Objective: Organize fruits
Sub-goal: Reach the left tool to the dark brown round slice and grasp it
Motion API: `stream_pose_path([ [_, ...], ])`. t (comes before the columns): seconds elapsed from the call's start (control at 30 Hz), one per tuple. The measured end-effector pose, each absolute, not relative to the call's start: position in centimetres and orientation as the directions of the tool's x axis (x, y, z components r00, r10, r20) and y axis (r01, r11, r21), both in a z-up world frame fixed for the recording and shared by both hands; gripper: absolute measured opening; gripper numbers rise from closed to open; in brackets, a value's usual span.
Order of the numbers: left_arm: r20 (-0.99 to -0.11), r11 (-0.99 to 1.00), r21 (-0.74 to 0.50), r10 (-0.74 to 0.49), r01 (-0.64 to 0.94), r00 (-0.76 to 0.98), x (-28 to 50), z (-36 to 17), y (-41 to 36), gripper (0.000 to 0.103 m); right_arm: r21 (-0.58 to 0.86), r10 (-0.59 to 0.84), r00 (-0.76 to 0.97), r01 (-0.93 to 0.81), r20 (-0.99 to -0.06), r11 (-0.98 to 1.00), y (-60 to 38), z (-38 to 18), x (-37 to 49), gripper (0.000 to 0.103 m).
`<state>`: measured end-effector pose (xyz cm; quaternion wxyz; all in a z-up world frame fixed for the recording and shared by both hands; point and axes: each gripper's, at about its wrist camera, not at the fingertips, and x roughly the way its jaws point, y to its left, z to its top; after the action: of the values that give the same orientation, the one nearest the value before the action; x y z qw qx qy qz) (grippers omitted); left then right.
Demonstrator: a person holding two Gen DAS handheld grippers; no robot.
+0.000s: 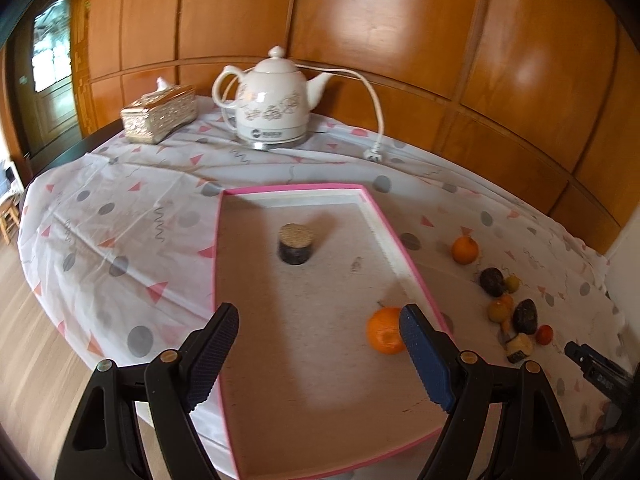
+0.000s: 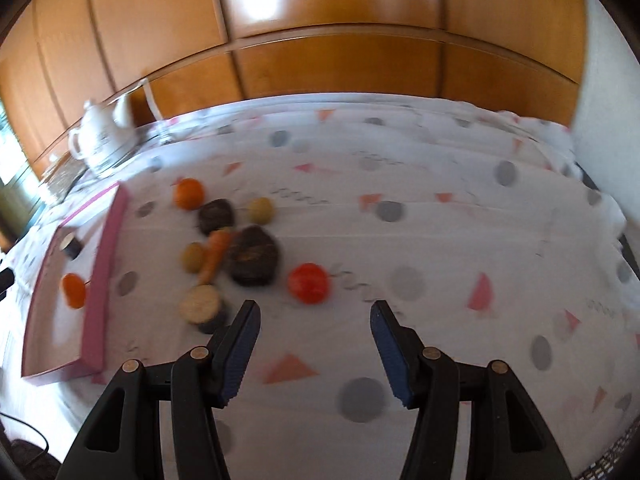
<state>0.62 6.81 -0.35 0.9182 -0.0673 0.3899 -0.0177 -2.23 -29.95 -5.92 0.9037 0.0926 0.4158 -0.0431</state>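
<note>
The left gripper [image 1: 320, 344] hangs over the near part of a pink-rimmed tray [image 1: 404, 248], its fingers spread wide with nothing between them. Inside the tray, an orange [image 1: 382, 332] lies close to the right rim, just beside the right finger of that gripper. Farther in sits a small dark jar with a cork lid [image 1: 296, 244].

The right gripper [image 2: 316, 344] is over the patterned tablecloth [image 2: 440, 240] to the right of the tray, fingers also spread and empty. Just beyond its fingertips lies a red tomato [image 2: 309, 283]. To the left of that is a loose cluster: a large dark avocado [image 2: 253, 258], a carrot [image 2: 214, 256] touching it, a smaller dark avocado [image 2: 216, 216], two yellowish round fruits [image 2: 261, 210] [image 2: 193, 257], and a pale cut piece [image 2: 200, 304] nearest the left finger. A second orange [image 2: 188, 194] rests at the far end of the cluster, near the tray's right wall.

At the far side of the table stand a white kettle [image 1: 276, 100] with its cord [image 1: 374, 120] and, to its left, a tissue box [image 1: 158, 114]. The right wrist view is blurred.
</note>
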Motion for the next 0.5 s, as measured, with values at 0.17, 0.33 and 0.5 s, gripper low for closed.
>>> stream_pose_path([
  [0.17,-0.710,0.992,-0.124,-0.114,0.036,0.695,0.8,0.0,4.9,0.083,0.115,-0.062,0.651,0.226,-0.756,0.967,-32.5,-5.9,-3.0,0.058],
  [0.33,-0.711,0.990,-0.106,-0.138,0.089,0.690,1.0,0.2,3.1,0.083,0.117,-0.106,0.645,0.292,-0.757,0.949,-34.7,-6.2,-3.4,0.058],
  [0.5,-0.714,0.986,-0.088,-0.160,0.140,0.682,1.3,0.3,1.2,0.083,0.113,-0.148,0.629,0.355,-0.763,0.928,-36.6,-6.7,-3.8,0.058],
])
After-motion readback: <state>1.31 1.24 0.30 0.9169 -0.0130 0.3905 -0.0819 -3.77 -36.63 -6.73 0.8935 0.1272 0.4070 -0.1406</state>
